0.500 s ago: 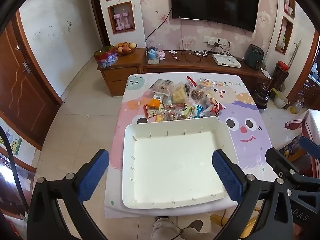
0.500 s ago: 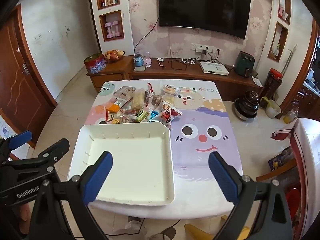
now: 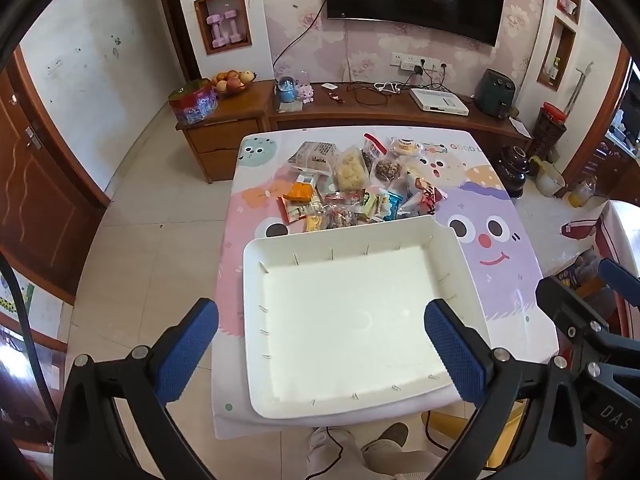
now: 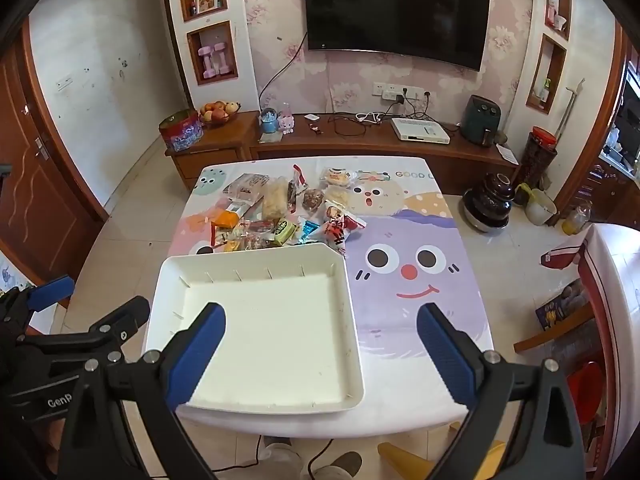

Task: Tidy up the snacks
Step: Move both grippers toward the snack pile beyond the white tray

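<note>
Little has moved in the last half second: both tools hover above the table's near edge, left gripper (image 3: 320,344) and right gripper (image 4: 320,344) spread wide, holding nothing. An empty white tray (image 3: 460,264) lies below them; the snacks (image 3: 352,196) sit heaped beyond its far rim, roughly equally near both, nothing intervening.

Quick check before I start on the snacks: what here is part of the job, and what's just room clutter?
Part of the job:
- pile of snack packets
- empty white tray
- left gripper and right gripper, both open and empty

Just lying about:
- fruit bowl
- red tin
- cables on the TV cabinet
- pink dumbbells
</note>
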Tool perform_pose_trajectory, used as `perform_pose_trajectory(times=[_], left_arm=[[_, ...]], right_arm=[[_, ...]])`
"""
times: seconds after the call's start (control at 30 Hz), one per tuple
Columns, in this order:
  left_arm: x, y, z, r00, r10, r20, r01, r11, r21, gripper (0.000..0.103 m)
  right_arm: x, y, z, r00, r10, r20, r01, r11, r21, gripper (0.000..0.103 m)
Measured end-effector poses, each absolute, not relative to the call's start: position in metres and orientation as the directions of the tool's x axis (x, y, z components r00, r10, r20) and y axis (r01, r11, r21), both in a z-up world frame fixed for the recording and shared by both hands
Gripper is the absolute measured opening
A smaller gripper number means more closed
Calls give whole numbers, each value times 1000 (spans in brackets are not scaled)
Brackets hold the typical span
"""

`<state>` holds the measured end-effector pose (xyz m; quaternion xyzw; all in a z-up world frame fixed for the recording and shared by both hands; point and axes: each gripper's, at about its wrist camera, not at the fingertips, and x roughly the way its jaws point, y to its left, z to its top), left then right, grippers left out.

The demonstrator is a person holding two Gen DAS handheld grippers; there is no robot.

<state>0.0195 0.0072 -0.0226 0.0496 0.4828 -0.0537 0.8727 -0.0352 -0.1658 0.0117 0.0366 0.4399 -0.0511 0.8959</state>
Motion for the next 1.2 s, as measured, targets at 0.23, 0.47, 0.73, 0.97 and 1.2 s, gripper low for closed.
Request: perform_pose_trajectory(times=[0.23, 0.47, 0.73, 0.97, 1.2], left_arm=[[32, 18, -21, 536, -69, -842, 167, 986, 25, 102], [44, 32, -20, 542, -87, -836, 189, 982, 20, 102], [54, 47, -19, 542, -111, -833, 207, 978, 4, 101], [64, 56, -18, 541, -150, -828, 227, 974, -28, 101], [71, 52, -13, 542, -181, -820, 256, 966, -44, 102]], right_arm=[[-25, -157, 12, 609, -63, -791, 146, 989, 34, 97], [-18, -141, 15, 617, -100, -780, 174, 985, 11, 97], [-11, -125, 15, 610, -121, -783, 189, 982, -4, 97], [-7, -118, 16, 612, -136, -779, 193, 981, -19, 97], [-3, -115, 22, 621, -156, -768, 198, 979, -39, 97]])
